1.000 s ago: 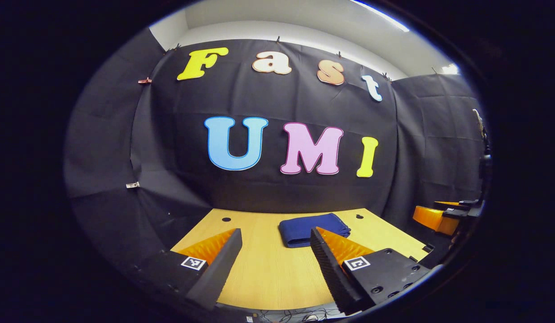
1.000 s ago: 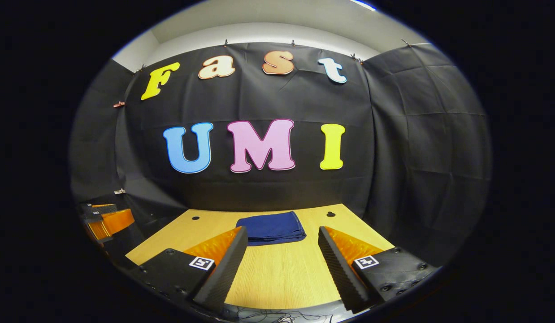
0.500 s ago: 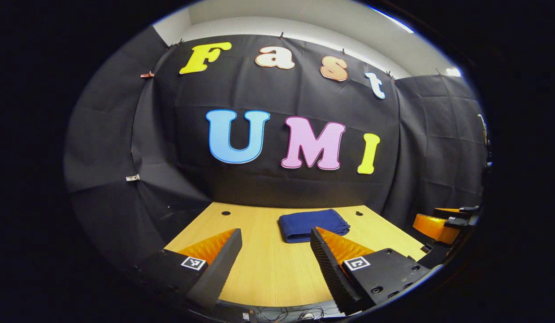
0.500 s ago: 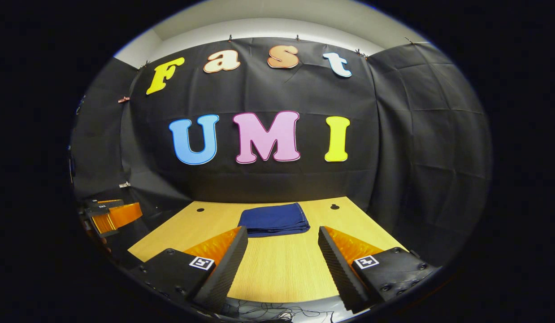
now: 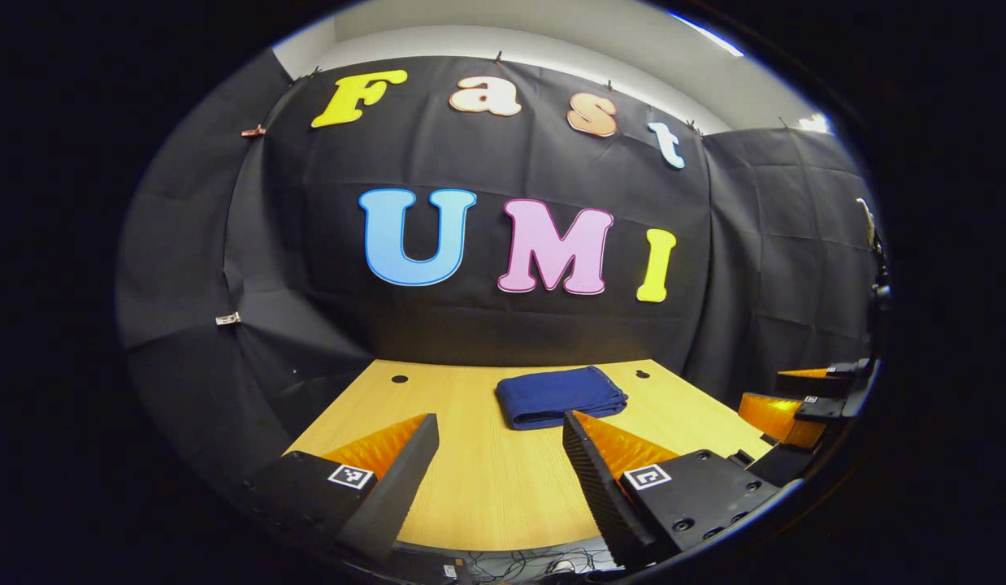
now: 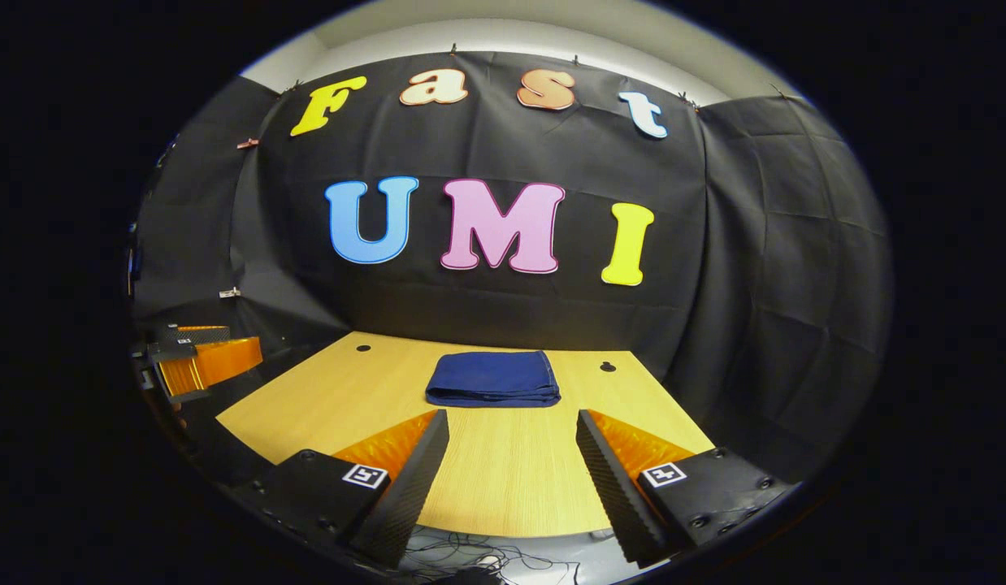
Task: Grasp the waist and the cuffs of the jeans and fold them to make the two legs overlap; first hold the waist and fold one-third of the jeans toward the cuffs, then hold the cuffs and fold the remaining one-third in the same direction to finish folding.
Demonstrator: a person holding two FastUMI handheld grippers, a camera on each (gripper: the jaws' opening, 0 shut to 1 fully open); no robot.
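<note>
In the left gripper view, the left gripper [image 5: 499, 443] hangs above the near part of the wooden table [image 5: 470, 496] with its two fingers spread wide and nothing between them. Past its right-hand finger, the jeans [image 5: 558, 396] lie as a compact dark-blue folded bundle toward the far side of the table, flat on the wood and apart from that gripper. Further right, at the edge of the same view, the right gripper [image 5: 804, 398] shows off the table's right side. In the right gripper view, the left gripper [image 6: 198, 361] sits at the far left, beyond the table's left edge. Moving across, the right gripper [image 6: 511, 451] hovers over the near edge of the table [image 6: 503, 479], its fingers likewise held wide apart and empty. The jeans [image 6: 493, 379] rest straight ahead of it in the middle of the far half of the table [image 6: 308, 398], neatly stacked in layers, well apart from both grippers. Loose cables [image 6: 479, 556] trail below the table's near edge.
</note>
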